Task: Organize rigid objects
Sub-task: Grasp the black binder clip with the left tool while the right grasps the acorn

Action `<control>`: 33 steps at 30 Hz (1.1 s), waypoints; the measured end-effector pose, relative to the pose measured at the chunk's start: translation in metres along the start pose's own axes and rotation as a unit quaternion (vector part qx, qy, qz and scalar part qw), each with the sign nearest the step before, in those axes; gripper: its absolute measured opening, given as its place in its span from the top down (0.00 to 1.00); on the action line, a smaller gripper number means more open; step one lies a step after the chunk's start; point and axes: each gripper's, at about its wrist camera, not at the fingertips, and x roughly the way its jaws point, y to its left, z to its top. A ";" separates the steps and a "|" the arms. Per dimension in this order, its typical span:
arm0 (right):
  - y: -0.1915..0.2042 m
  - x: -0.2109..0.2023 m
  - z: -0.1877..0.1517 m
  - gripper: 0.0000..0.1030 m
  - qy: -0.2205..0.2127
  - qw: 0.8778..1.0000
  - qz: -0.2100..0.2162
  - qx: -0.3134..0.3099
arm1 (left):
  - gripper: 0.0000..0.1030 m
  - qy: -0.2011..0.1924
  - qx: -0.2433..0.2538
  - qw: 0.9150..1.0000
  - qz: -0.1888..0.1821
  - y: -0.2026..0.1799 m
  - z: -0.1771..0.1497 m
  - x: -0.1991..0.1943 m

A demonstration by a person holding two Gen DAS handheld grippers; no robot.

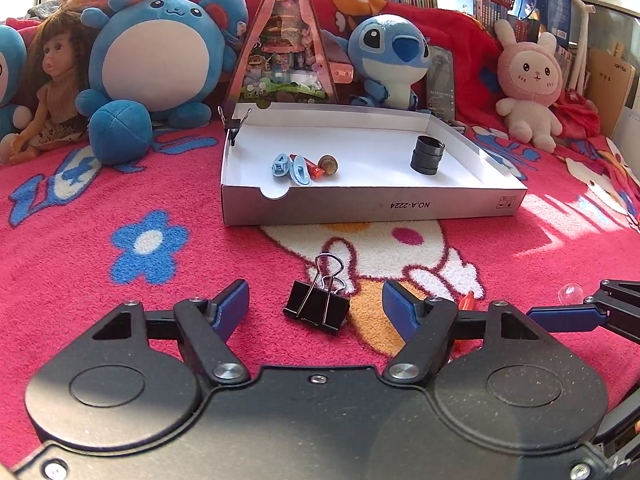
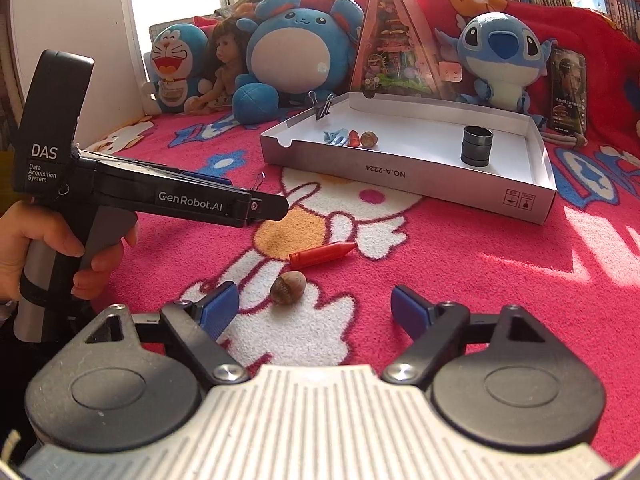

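Note:
A black binder clip (image 1: 317, 307) lies on the pink blanket between the open fingers of my left gripper (image 1: 316, 307). My right gripper (image 2: 314, 306) is open and empty; a brown nut (image 2: 288, 287) lies just ahead of it towards the left finger, and a red crayon (image 2: 322, 254) lies beyond. A white cardboard tray (image 1: 372, 205) holds blue clips (image 1: 290, 166), a red crayon, a nut (image 1: 328, 165) and a black cylinder (image 1: 427, 155); a binder clip (image 1: 234, 125) grips its back left corner. The tray (image 2: 404, 178) also shows in the right wrist view.
Plush toys, a doll (image 1: 52, 80) and a triangular toy house (image 1: 286, 44) line the back. My left gripper's body (image 2: 152, 196) crosses the left side of the right wrist view. A small clear dome (image 1: 571, 293) lies at the right.

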 end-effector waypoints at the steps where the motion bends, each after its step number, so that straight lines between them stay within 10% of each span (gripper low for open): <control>1: 0.003 0.001 -0.001 0.16 -0.002 1.000 0.001 -0.006 | 0.33 0.001 -0.001 1.000 -0.002 0.000 0.000 0.001; 33: 0.012 0.003 -0.009 0.56 -0.041 0.998 -0.051 -0.022 | 0.56 0.013 0.005 0.999 -0.043 -0.005 -0.011 -0.014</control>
